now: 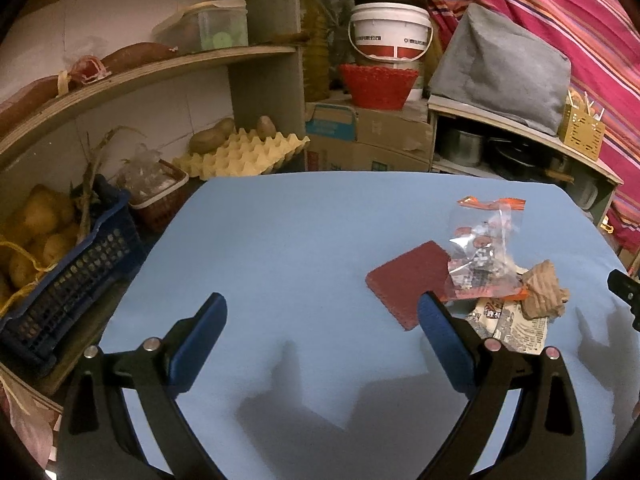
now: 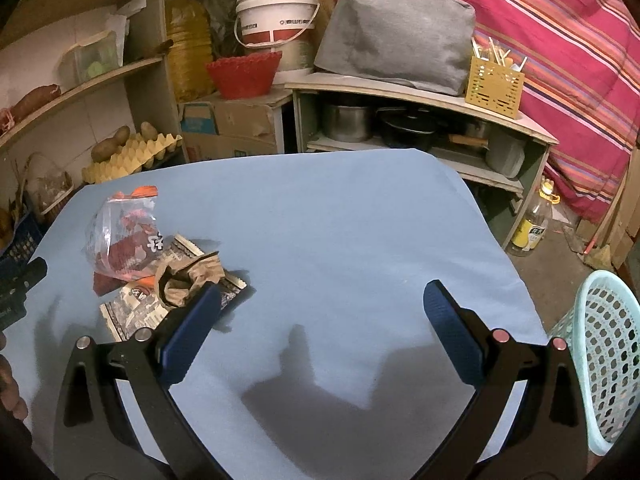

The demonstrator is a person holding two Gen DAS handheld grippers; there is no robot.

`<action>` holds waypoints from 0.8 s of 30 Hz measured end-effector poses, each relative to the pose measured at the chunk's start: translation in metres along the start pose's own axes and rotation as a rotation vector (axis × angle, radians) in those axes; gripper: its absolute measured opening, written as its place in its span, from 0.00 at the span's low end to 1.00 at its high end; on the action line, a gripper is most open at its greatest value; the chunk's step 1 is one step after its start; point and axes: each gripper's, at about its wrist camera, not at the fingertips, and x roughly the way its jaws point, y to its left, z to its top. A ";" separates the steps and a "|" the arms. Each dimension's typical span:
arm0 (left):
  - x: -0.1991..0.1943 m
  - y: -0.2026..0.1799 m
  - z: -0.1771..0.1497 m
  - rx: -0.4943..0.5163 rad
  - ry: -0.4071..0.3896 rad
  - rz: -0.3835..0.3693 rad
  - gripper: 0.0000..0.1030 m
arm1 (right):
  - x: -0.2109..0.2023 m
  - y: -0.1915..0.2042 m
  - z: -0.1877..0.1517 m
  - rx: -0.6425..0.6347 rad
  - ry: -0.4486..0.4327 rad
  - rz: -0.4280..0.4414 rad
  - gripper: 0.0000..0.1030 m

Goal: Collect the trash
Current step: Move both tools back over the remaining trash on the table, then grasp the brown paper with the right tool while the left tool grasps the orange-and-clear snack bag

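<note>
A pile of trash lies on the blue table (image 1: 300, 240): a clear plastic bag with orange edges (image 1: 486, 240), a dark red flat sheet (image 1: 408, 280), crumpled brown paper (image 1: 544, 290) and a printed wrapper (image 1: 516, 324). My left gripper (image 1: 322, 308) is open and empty, left of and nearer than the pile. In the right wrist view the bag (image 2: 124, 232), brown paper (image 2: 188, 280) and wrapper (image 2: 132, 308) lie at the left. My right gripper (image 2: 322, 296) is open and empty, right of the pile. A light blue perforated basket (image 2: 608, 360) stands beside the table at the right.
Shelves (image 1: 160, 68) hold an egg tray with potatoes (image 1: 240, 152) and a blue crate (image 1: 72, 272). A red basket (image 1: 378, 84), white bucket (image 1: 390, 30), cardboard boxes, a grey cover (image 2: 396, 28) over a low pot shelf, and a floor bottle (image 2: 534, 224) surround the table.
</note>
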 end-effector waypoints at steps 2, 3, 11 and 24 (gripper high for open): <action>0.000 0.000 0.000 -0.004 0.000 -0.002 0.91 | 0.001 0.003 0.000 -0.008 0.003 0.010 0.96; 0.000 0.000 0.000 -0.006 0.001 -0.002 0.91 | 0.000 0.003 0.000 -0.010 0.002 0.012 0.96; 0.001 0.005 0.001 -0.027 0.008 -0.004 0.91 | 0.000 0.005 -0.001 -0.011 -0.005 0.026 0.96; 0.003 0.011 0.001 -0.047 0.007 0.033 0.94 | 0.008 0.034 -0.009 -0.068 0.021 0.036 0.96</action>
